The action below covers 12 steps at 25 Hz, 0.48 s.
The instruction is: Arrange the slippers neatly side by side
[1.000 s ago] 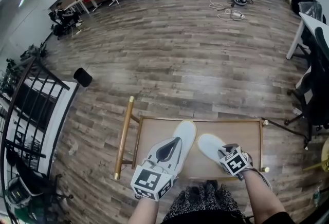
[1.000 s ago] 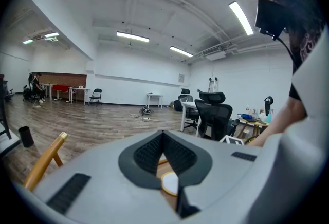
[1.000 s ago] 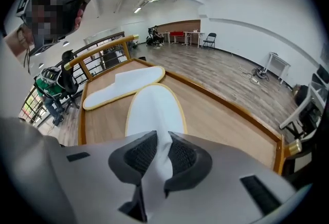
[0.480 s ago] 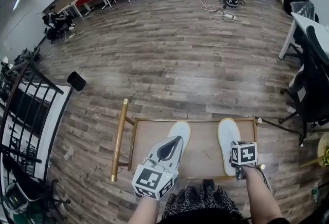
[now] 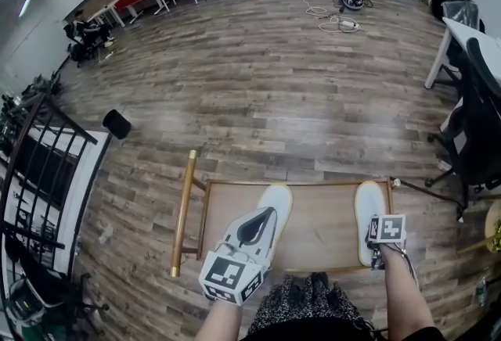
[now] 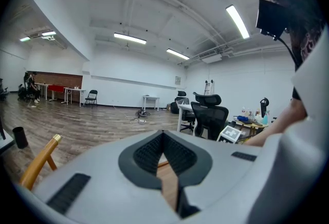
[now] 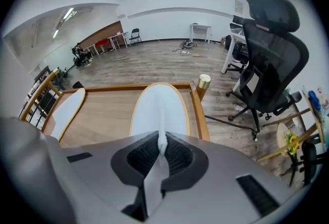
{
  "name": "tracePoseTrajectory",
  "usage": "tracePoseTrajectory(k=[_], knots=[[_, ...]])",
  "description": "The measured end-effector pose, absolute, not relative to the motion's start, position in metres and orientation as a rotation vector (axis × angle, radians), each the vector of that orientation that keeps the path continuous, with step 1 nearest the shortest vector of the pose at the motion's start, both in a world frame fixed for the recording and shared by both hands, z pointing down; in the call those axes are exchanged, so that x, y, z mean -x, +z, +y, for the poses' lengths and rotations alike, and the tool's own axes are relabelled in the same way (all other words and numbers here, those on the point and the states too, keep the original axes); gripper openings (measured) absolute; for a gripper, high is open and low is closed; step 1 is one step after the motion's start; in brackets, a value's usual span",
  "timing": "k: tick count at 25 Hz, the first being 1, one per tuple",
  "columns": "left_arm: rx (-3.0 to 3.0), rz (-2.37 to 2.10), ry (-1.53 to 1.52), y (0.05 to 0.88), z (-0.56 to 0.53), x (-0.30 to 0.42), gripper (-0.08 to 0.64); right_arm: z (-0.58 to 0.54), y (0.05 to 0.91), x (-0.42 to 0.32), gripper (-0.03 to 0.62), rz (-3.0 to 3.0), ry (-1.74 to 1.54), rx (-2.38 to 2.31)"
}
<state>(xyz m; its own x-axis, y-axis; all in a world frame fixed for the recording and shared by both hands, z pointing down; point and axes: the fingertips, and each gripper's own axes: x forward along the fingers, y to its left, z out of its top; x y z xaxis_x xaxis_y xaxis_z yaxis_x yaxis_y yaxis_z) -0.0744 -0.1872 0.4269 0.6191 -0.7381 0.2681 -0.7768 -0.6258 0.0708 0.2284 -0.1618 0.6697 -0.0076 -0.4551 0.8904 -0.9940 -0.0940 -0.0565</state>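
Two white slippers with yellowish soles lie on a low wooden table [image 5: 321,230]. The left slipper [image 5: 272,202] points away, tilted slightly right. My left gripper [image 5: 254,228] sits over its near end; in the left gripper view its jaws [image 6: 163,138] are shut, with no slipper between them. The right slipper [image 5: 368,210] lies straight along the table's right edge. My right gripper [image 5: 377,252] is shut on its near end: a white fold stands pinched between the pads [image 7: 162,143]. The right slipper [image 7: 157,110] stretches ahead, and the left slipper [image 7: 69,107] lies apart from it.
The table has a raised wooden rim with a gold knob [image 7: 204,81] and a gold bar [image 5: 182,210] at its left. A black office chair [image 7: 272,53] stands close on the right. A black rack [image 5: 39,175] and a dark bin [image 5: 117,124] are on the left.
My right gripper has carried the right slipper from the table's middle to its right edge and turned it straight. The left gripper and left slipper have stayed put.
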Motion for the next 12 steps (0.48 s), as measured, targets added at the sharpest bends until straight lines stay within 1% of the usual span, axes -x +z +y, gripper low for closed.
tracePoseTrajectory(k=[12], knots=[[-2.649, -1.288, 0.306, 0.4244, -0.1868, 0.0844, -0.006, -0.1643, 0.6679, -0.2401, 0.026, -1.482, 1.048, -1.716]])
